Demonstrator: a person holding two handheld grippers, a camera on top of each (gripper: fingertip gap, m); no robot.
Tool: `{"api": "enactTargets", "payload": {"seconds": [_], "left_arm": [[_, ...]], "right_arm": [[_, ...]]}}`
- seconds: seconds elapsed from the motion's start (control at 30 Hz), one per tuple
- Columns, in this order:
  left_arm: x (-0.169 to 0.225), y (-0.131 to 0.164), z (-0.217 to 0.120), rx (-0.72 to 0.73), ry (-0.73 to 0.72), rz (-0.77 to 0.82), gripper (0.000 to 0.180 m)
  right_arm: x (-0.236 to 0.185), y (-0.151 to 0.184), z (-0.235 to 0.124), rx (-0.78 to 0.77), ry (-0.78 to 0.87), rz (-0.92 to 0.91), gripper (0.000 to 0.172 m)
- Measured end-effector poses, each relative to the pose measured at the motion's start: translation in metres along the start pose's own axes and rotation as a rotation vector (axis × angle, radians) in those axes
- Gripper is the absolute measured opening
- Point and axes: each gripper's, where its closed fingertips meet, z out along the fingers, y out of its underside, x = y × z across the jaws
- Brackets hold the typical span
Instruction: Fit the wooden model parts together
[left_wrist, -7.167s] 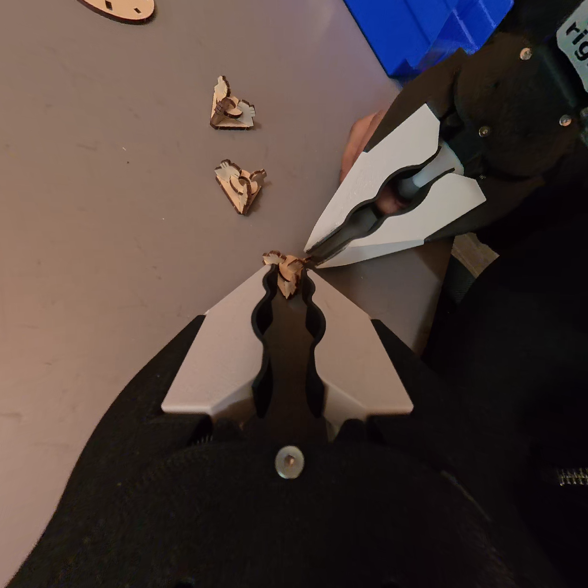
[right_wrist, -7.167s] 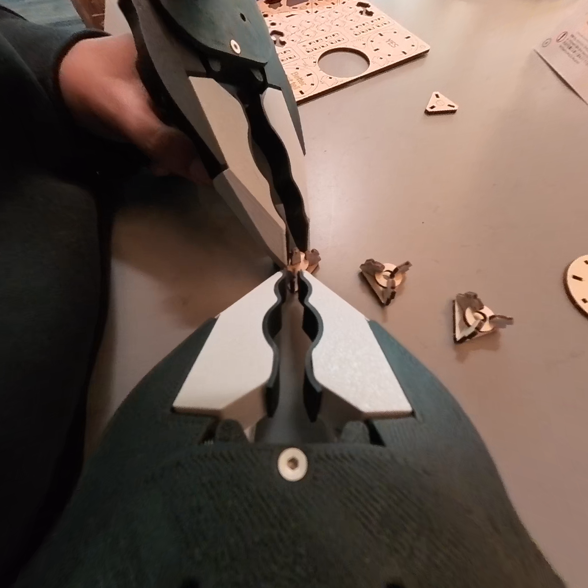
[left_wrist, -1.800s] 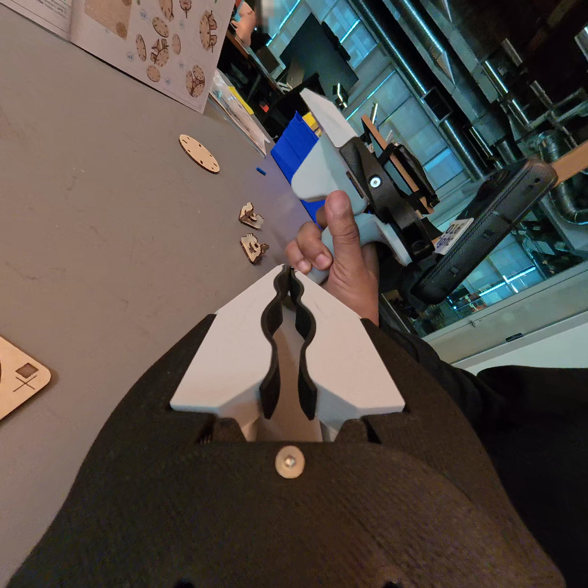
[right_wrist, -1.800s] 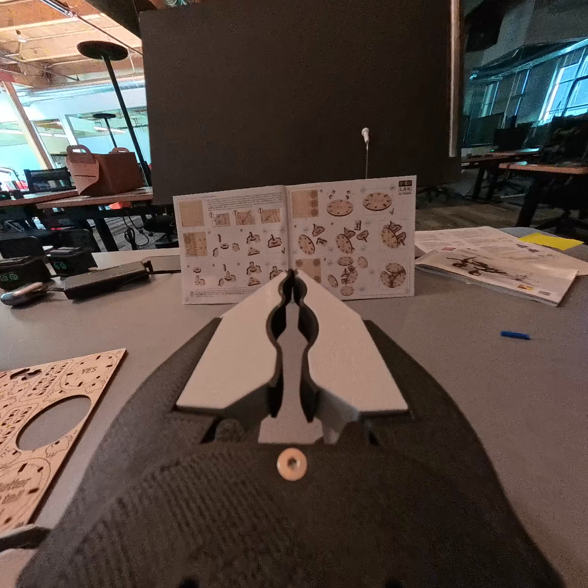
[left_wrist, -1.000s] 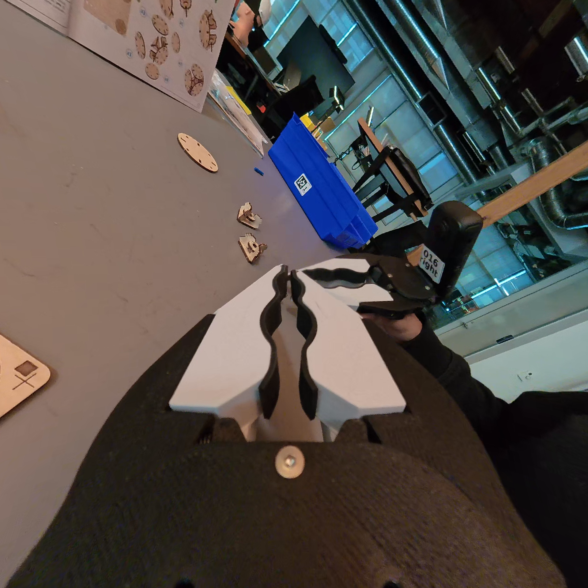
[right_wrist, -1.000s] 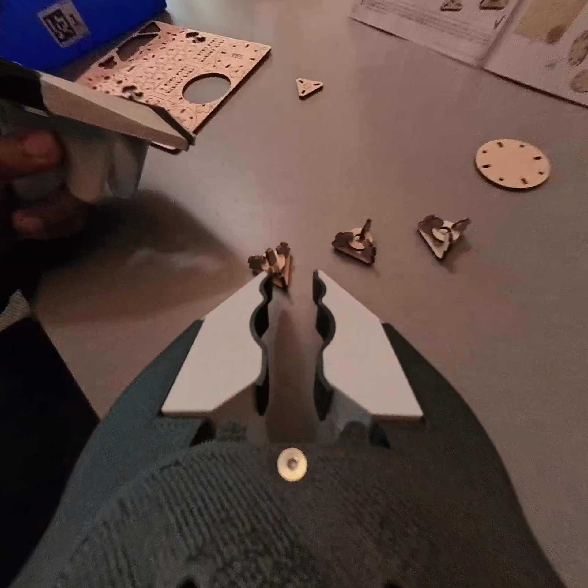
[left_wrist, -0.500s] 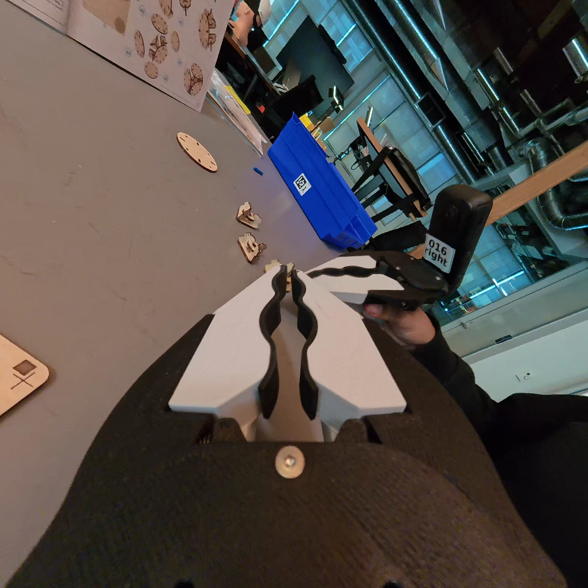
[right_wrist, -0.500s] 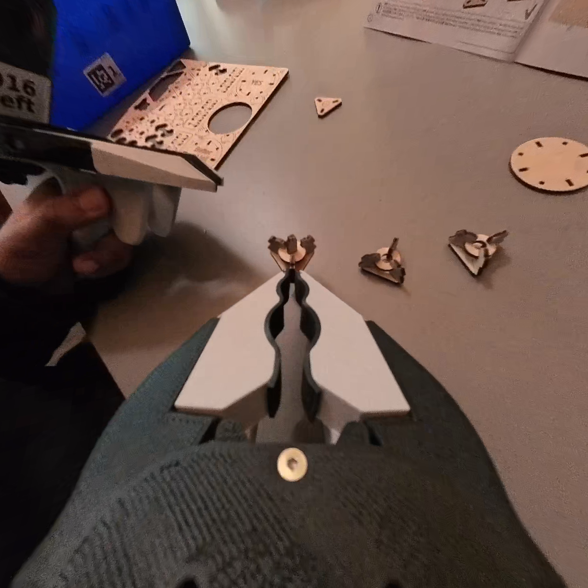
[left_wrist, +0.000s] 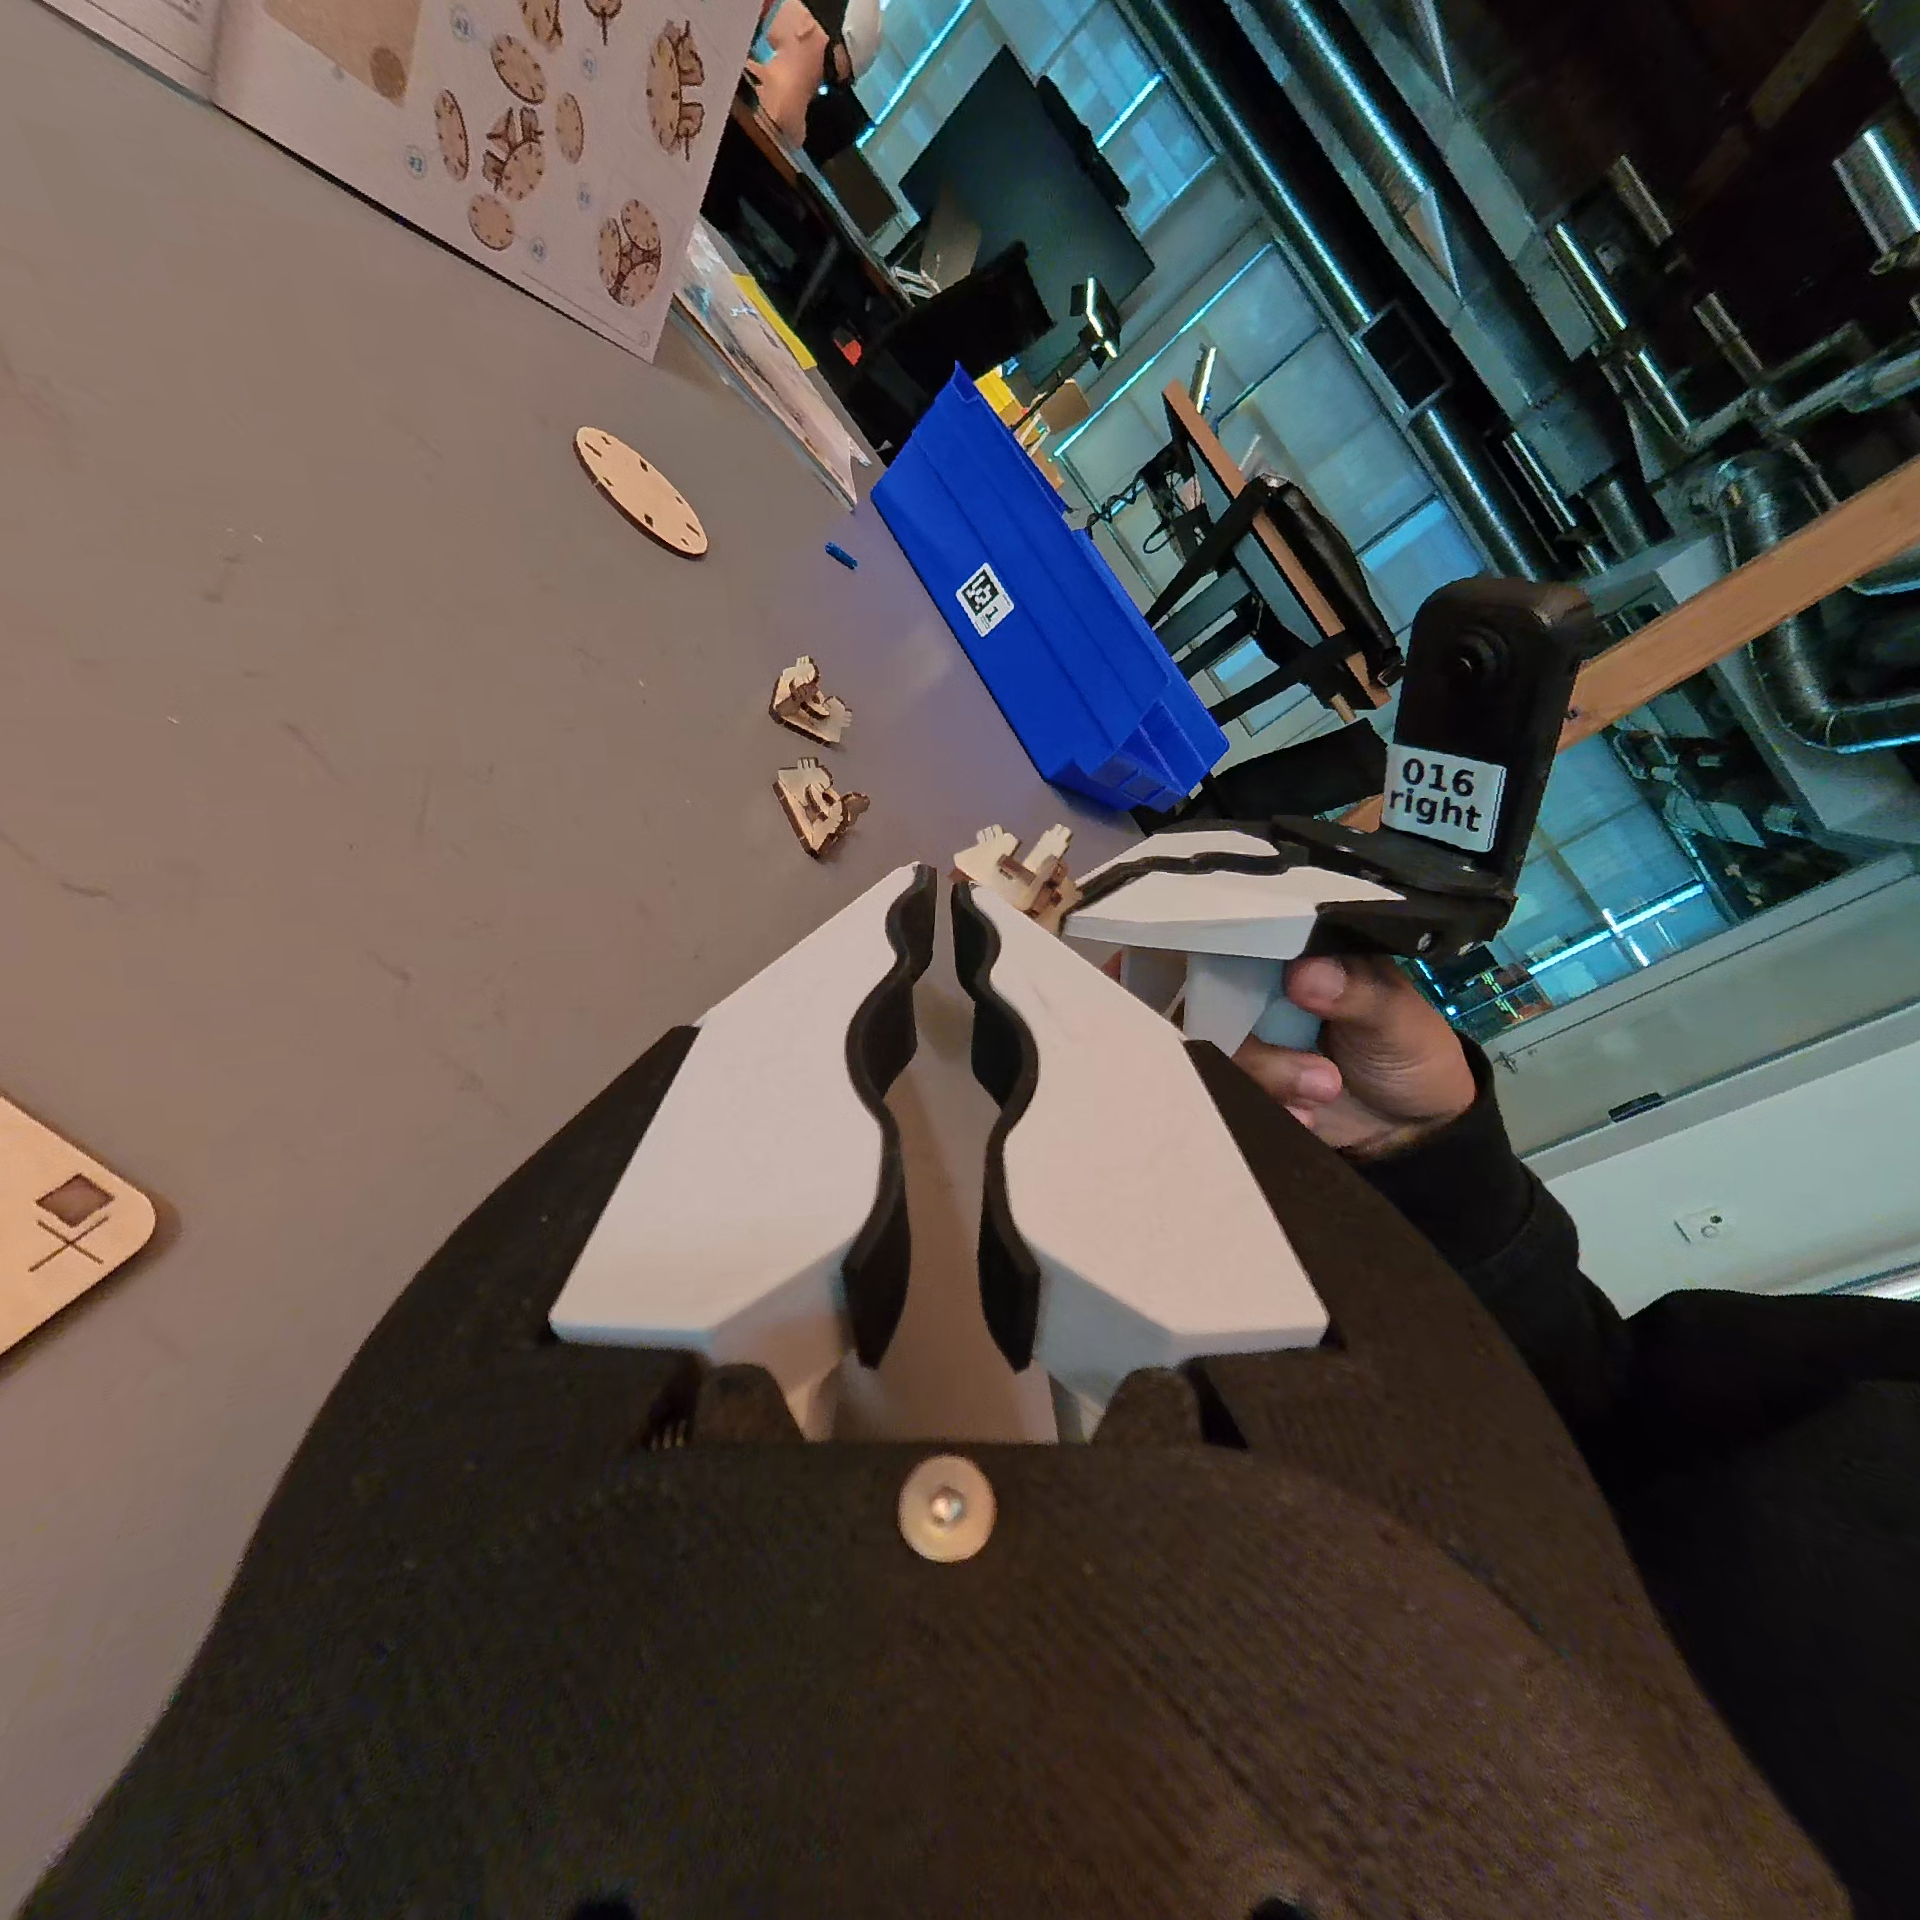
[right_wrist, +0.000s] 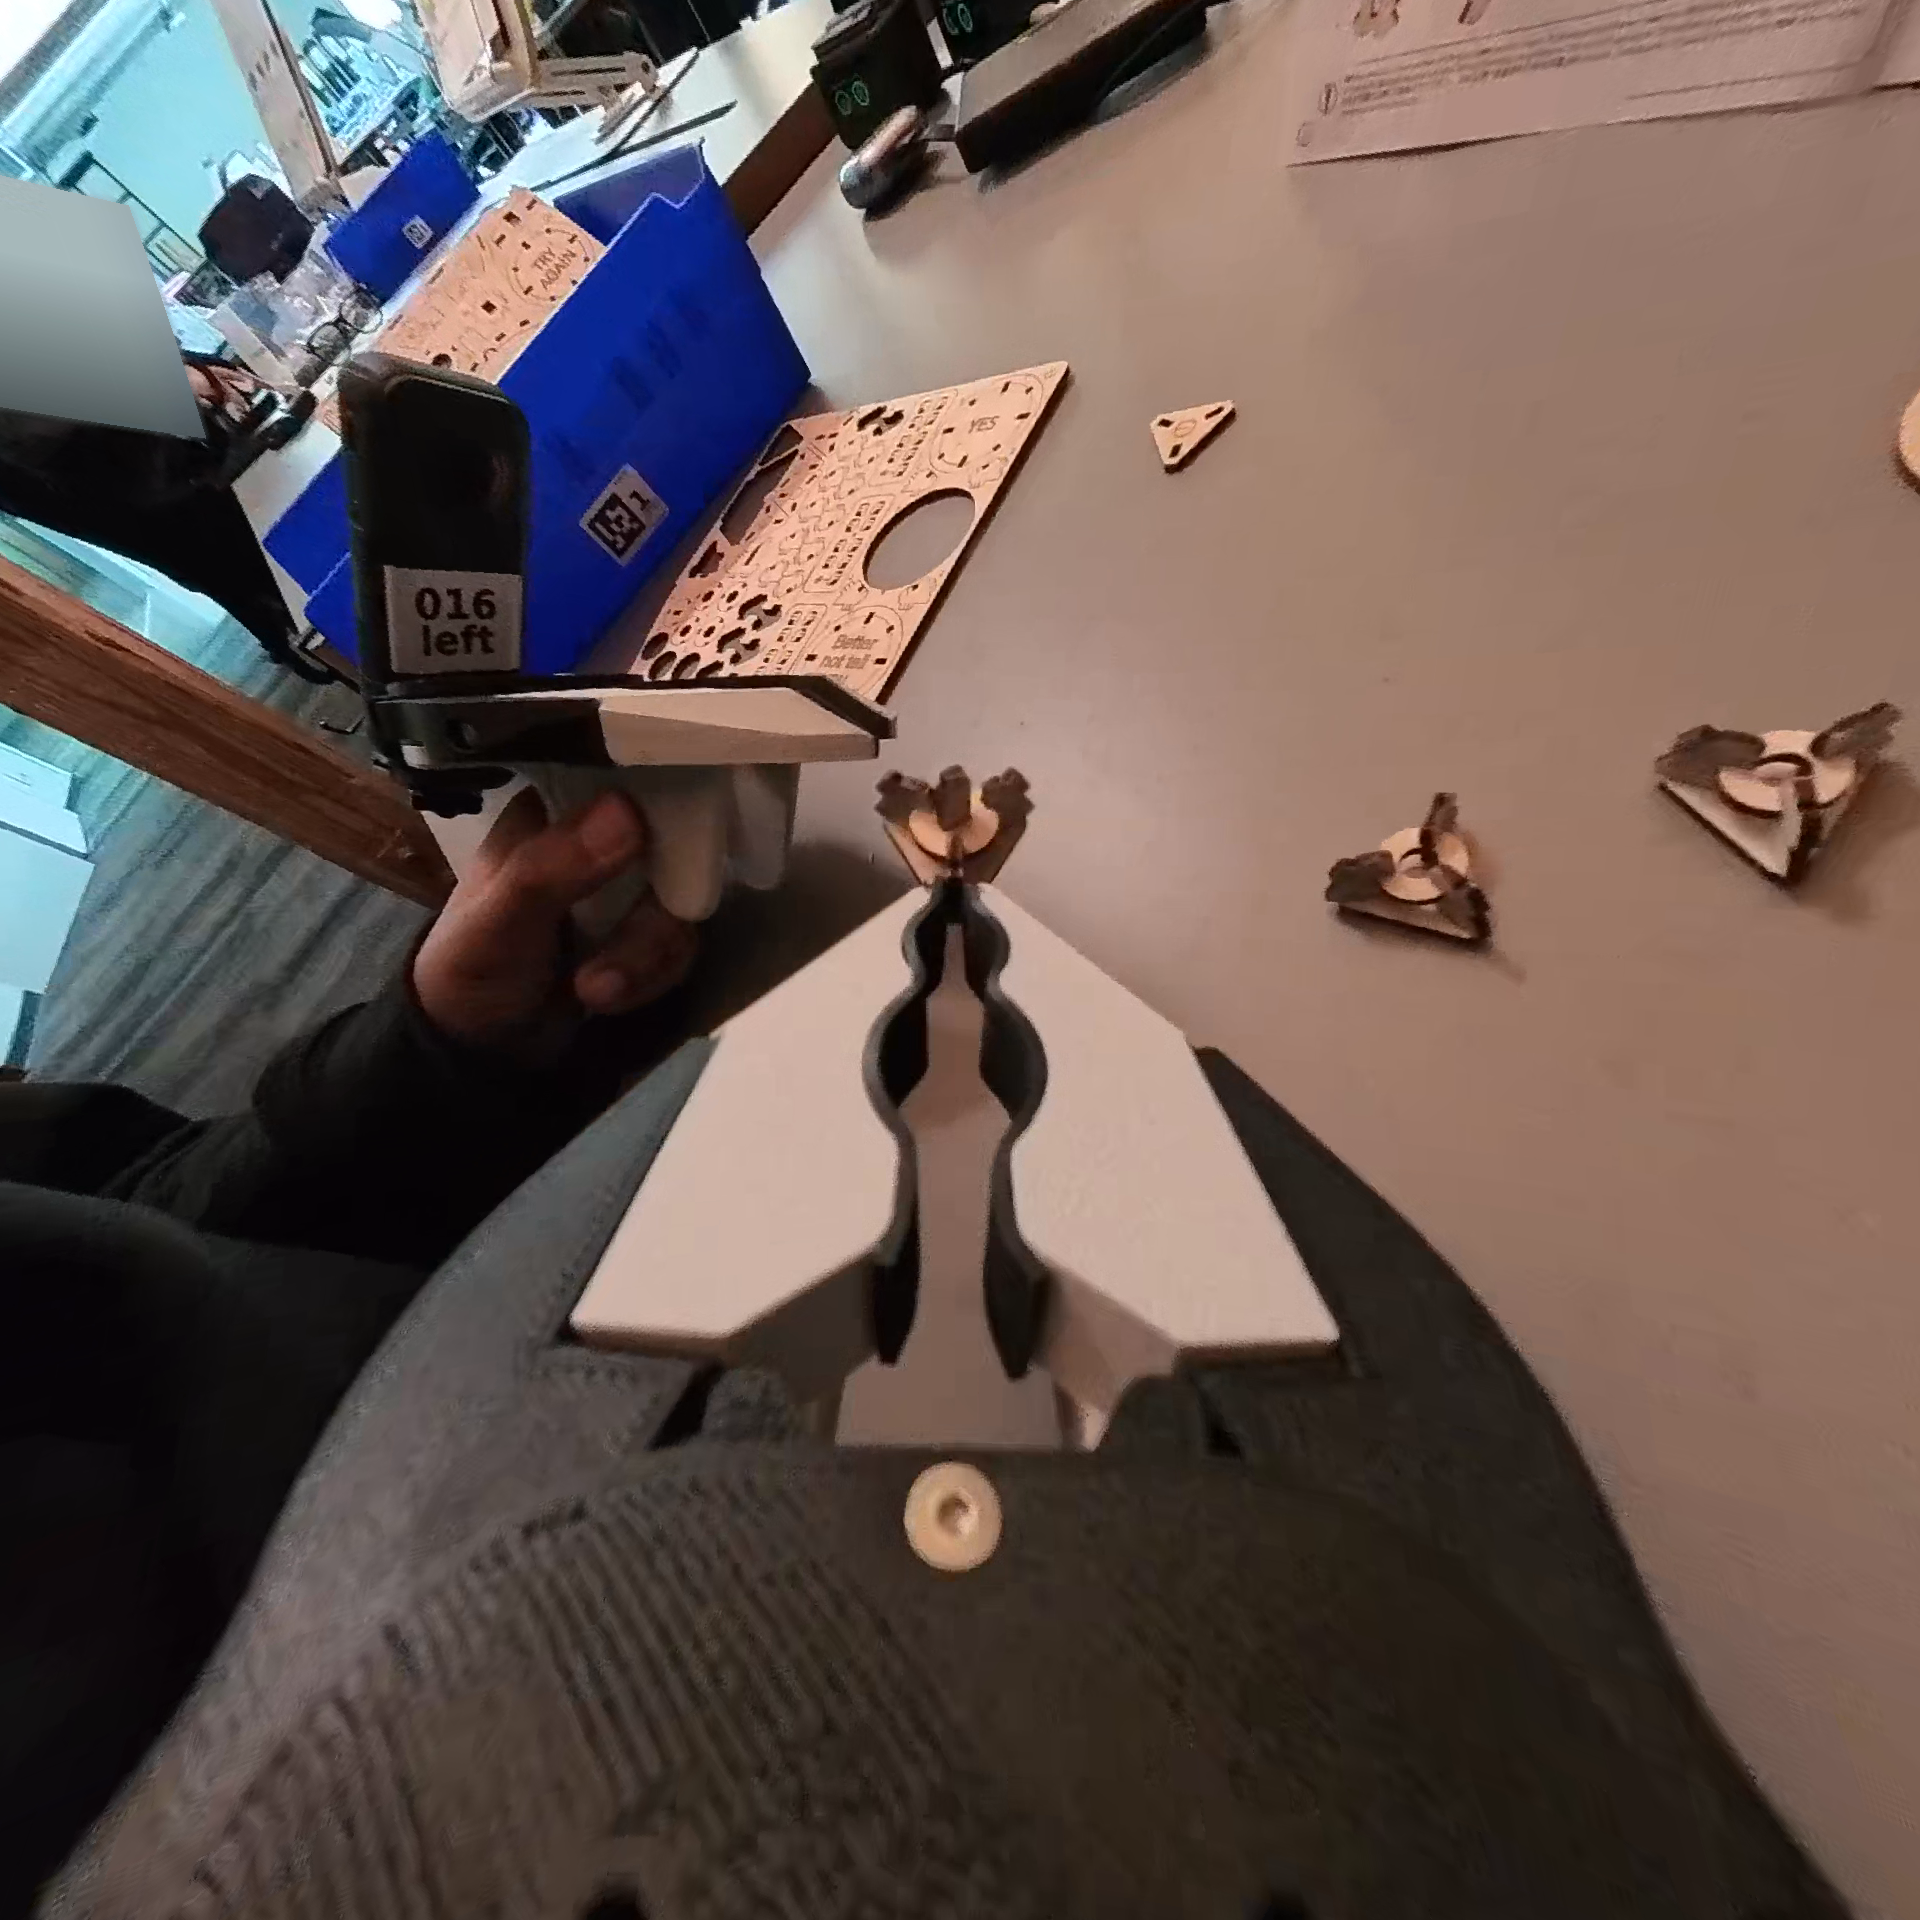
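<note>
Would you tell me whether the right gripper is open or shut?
Shut: the right gripper pinches a corner of a small triangular wooden piece, lifted off the grey table.

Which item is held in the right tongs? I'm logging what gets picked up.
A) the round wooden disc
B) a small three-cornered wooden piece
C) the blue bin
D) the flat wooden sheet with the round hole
B: the right tongs are closed on the corner of a small three-cornered wooden piece, while the sheet and blue bin lie farther off.
</note>
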Motion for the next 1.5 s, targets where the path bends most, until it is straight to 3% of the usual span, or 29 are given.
{"api": "enactTargets", "payload": {"seconds": [1.2, 1.3, 1.5], "left_arm": [[0.003, 0.0, 0.0, -0.001, 0.023, -0.002, 0.006], [0.009, 0.002, 0.001, -0.005, 0.06, 0.011, 0.008], [0.018, 0.003, 0.002, -0.01, 0.11, 0.031, 0.012]], "right_arm": [[-0.013, -0.008, -0.004, 0.053, -0.052, 0.011, 0.0], [-0.015, -0.012, -0.003, 0.074, -0.066, 0.049, 0.0], [-0.015, -0.022, 0.003, 0.132, -0.133, 0.307, 0.001]]}}
